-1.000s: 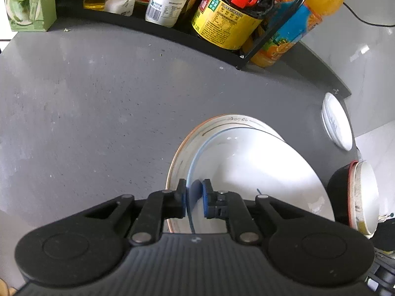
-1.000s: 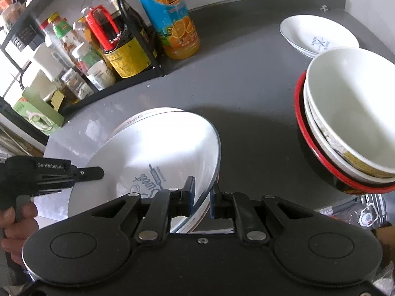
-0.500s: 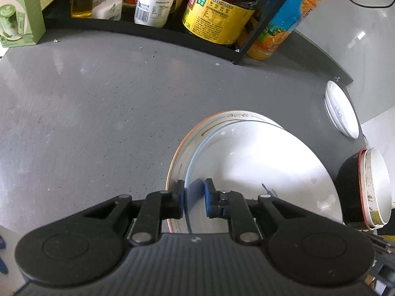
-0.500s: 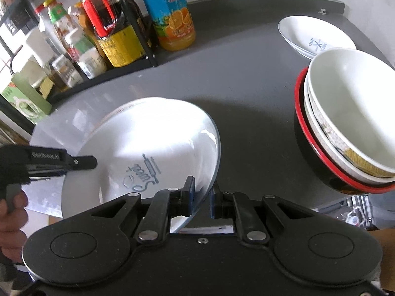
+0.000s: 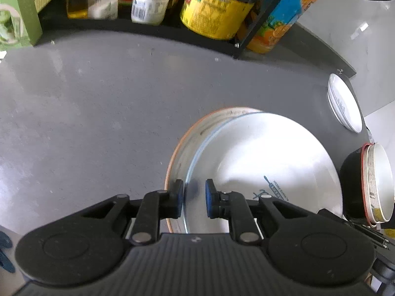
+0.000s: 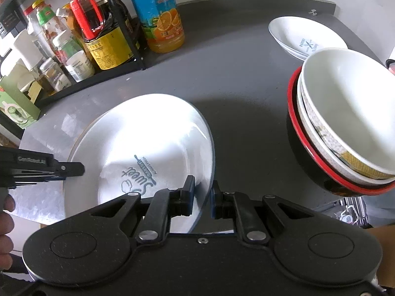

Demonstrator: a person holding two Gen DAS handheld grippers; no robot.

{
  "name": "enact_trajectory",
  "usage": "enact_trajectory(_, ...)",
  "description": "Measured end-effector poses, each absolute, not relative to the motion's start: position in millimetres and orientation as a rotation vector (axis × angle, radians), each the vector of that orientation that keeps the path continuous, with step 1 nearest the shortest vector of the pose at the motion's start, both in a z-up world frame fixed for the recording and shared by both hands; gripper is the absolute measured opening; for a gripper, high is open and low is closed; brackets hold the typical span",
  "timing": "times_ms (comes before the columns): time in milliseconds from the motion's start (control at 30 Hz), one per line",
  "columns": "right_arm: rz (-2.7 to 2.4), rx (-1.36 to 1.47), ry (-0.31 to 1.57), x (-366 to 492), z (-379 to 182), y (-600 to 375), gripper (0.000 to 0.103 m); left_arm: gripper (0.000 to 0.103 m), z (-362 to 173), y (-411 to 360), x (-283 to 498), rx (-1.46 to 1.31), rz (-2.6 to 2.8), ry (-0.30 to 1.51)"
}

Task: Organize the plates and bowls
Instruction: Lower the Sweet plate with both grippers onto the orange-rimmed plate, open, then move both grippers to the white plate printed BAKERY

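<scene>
Since a second ago: both tools opened off white plate (image 5: 266,153), jaws now apart astride rim; glazed, slippery, breakable; take by rim

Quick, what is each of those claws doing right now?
Left gripper: open, its pads astride the white plate rim.
Right gripper: open, astride the same plate's rim.

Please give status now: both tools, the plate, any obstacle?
Left tool open, straddling the white plate rim. Right tool open around the opposite rim. Plate sits on orange-rimmed plate. Stacked bowls nearby, apart.
</scene>
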State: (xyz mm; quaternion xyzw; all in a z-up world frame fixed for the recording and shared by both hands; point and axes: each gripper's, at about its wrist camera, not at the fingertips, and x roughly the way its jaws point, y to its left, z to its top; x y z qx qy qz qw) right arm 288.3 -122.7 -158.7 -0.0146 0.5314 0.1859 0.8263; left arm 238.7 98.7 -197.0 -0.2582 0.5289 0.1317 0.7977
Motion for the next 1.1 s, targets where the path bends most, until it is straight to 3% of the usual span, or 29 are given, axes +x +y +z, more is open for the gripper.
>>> enact_trajectory(533,0.401,-0.028,1.164,298,-175,-113,0.017,0.022,-174,109,220,-0.541,0.317,1.103)
enact_trajectory(700,0.414,-0.064,1.155,298,-176,-107,0.024,0.025,-169,112,218,-0.555,0.328,1.096)
enact_trajectory(767,0.424,-0.027,1.152,300,-170,-110,0.030,0.028,-166,112,221,-0.559,0.325,1.094)
enact_trajectory(867,0.440,0.000,1.112,302,-154,-117,0.046,0.045,-160,109,225,-0.537,0.330,1.081)
enact_trajectory(933,0.449,0.001,1.081,303,-140,-122,0.049,0.059,-155,106,230,-0.516,0.336,1.074)
enact_trajectory(1100,0.429,0.010,1.012,311,-110,-143,0.065,0.075,-144,95,249,-0.495,0.297,1.053)
